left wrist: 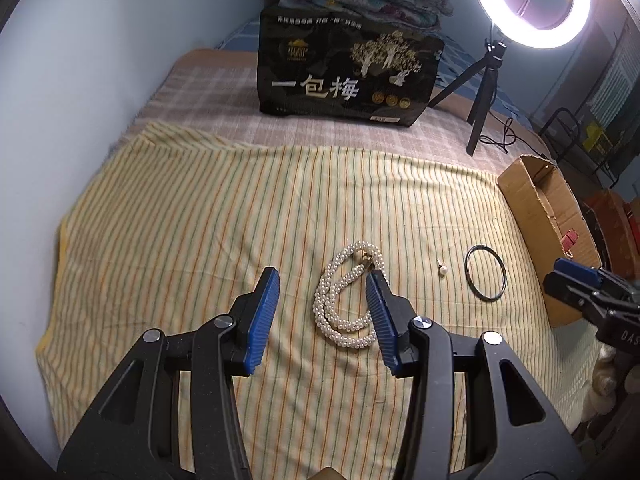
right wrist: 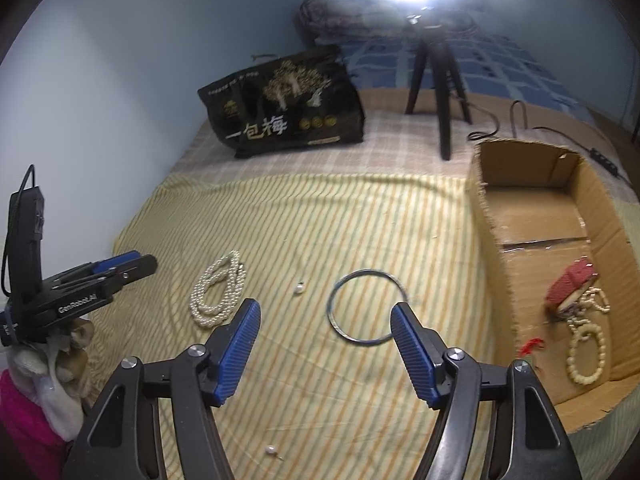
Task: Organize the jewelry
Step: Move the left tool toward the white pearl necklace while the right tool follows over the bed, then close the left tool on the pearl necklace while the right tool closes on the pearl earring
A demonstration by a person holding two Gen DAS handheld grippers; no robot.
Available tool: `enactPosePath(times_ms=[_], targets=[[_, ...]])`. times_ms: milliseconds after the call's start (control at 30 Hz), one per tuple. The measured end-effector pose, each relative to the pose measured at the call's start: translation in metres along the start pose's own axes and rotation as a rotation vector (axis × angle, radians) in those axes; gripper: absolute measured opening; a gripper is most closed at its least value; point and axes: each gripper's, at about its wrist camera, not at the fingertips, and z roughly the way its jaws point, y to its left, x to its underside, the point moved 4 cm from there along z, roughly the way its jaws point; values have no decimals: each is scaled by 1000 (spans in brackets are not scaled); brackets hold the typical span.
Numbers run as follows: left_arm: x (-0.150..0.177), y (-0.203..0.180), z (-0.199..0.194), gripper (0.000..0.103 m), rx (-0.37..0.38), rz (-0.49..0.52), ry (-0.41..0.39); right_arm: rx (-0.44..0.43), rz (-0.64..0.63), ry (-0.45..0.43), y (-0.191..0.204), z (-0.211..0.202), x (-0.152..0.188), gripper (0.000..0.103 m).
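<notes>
Honestly the right tool (right wrist: 325,318), jaws apart over the thin dark bangle (right wrist: 365,307) lying flat on the striped cloth (right wrist: 360,216), could pinch fabric instead, while the left tool (left wrist: 322,292), also apart, probably snags the pearl necklace (left wrist: 347,296) beside it.

On striped cloth (right wrist: 320,216): one coiled pearl necklace (right wrist: 218,294), one dark bangle (right wrist: 366,307), two loose pearl earrings (right wrist: 299,289) (right wrist: 271,449). In one cardboard box (right wrist: 490,216): one red case (right wrist: 570,284), one pearl strand (right wrist: 586,340). Behind: one black bag (right wrist: 288,108), one tripod (right wrist: 438,80).
</notes>
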Motion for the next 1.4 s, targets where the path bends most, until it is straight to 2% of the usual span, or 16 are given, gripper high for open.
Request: enactPosePath(times_ms=[233, 433, 567, 633, 833, 1400], targets=[[6, 2, 16, 46, 11, -5, 41, -118, 64, 86, 12, 31, 1, 49], [13, 6, 28, 46, 13, -8, 79, -138, 89, 109, 20, 58, -2, 39], [16, 12, 36, 44, 21, -34, 100, -111, 71, 120, 24, 74, -6, 35], [17, 16, 40, 40, 31, -55, 114, -102, 67, 126, 25, 81, -7, 33], [16, 22, 50, 40, 60, -111, 137, -45, 54, 134, 23, 98, -9, 29], [13, 18, 81, 40, 65, -148, 174, 15, -4, 174, 28, 122, -6, 23]])
